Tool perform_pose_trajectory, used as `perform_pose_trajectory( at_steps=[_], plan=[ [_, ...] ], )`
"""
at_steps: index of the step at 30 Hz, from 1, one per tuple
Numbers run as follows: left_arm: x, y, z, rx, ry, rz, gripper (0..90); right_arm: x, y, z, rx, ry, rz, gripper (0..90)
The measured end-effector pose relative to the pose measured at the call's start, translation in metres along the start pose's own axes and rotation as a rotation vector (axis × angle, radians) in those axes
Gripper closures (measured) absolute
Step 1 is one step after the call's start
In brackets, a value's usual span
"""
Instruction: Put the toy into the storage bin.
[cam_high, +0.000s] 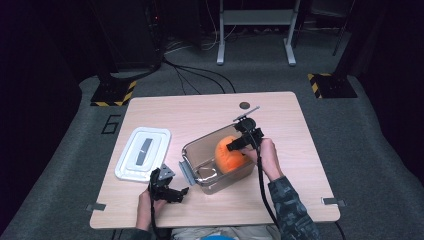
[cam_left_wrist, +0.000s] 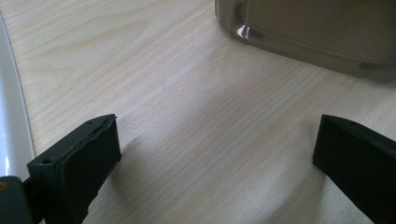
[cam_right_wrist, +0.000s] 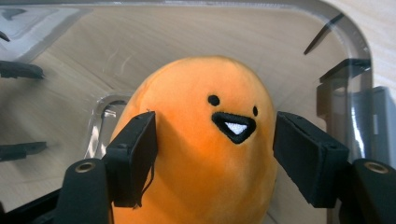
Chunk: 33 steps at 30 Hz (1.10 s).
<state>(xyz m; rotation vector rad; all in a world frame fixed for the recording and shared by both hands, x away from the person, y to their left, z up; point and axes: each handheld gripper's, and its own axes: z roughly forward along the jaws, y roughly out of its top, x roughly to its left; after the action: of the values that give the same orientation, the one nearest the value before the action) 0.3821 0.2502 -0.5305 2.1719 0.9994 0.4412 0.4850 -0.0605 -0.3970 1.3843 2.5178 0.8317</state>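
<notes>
An orange plush chick (cam_high: 227, 155) with a black beak sits inside a clear plastic container (cam_high: 196, 145) at the middle of the table. In the right gripper view the plush (cam_right_wrist: 205, 186) stands between the jaws of my right gripper (cam_right_wrist: 215, 123), facing the camera. The left pad (cam_right_wrist: 135, 158) lies against its side and the right pad (cam_right_wrist: 308, 154) stands just off it, so the gripper is open. In the high view my right gripper (cam_high: 235, 146) reaches down into the container. My left gripper (cam_high: 180, 192) rests open over bare table (cam_left_wrist: 215, 135) near the front edge.
The container's white lid (cam_high: 142, 152) lies flat left of the container, and its edge (cam_left_wrist: 9, 116) lies beside my left gripper. A corner of the container (cam_left_wrist: 317, 32) is just ahead of the left jaws. A round hole (cam_high: 244, 105) marks the table's far side.
</notes>
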Motion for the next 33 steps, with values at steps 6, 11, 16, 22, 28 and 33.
perform_pose_trajectory(
  at_steps=[6,11,16,22,28,33],
  plan=[
    [0.0,0.0,0.0,0.0,0.0,0.0,0.3,0.003,-0.003,-0.002,0.003,0.004,-0.038,42.5],
    [0.0,0.0,0.0,0.0,0.0,0.0,0.3,-0.004,-0.005,0.005,0.013,0.026,-0.022,41.6],
    [0.0,0.0,0.0,0.0,0.0,0.0,0.4,-0.007,-0.005,0.001,-0.017,0.05,-0.037,37.6],
    [0.0,0.0,0.0,0.0,-0.001,0.0,0.4,-0.01,-0.007,-0.014,-0.082,0.068,-0.064,22.3],
    [0.0,0.0,0.0,0.001,-0.001,0.0,0.3,-0.014,-0.012,-0.035,-0.172,0.085,-0.096,11.1],
    [0.0,0.0,0.0,0.001,-0.001,0.0,0.4,-0.018,-0.019,-0.049,-0.209,0.088,-0.125,6.3]
  ],
)
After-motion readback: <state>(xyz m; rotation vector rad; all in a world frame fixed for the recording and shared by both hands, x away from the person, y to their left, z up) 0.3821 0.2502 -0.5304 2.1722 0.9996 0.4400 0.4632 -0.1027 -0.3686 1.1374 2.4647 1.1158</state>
